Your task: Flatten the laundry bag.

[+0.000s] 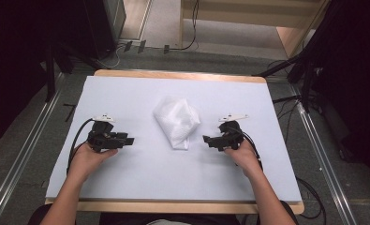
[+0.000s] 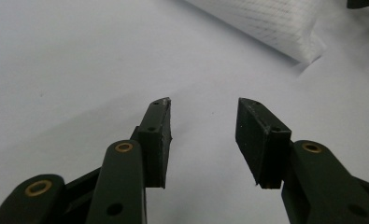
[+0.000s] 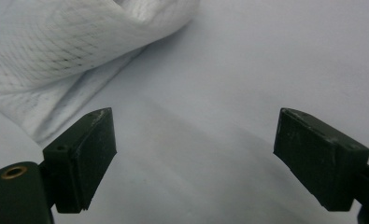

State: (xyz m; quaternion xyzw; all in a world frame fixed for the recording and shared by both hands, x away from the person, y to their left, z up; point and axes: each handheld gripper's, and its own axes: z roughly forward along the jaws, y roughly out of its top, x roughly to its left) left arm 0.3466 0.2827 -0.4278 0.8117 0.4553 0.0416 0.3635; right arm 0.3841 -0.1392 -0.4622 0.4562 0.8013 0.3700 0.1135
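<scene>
Tools, left and right, both open and empty, flank folded white cloth on surface.

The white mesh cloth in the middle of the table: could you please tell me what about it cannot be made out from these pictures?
- The white mesh cloth: its underside and inner layers are hidden by its own folds in the high view.
- Left gripper view: the frame's top edge cuts off most of the cloth.
- Right gripper view: the top and left edges cut it off.
- High view: the mesh weave is too small to see.
</scene>
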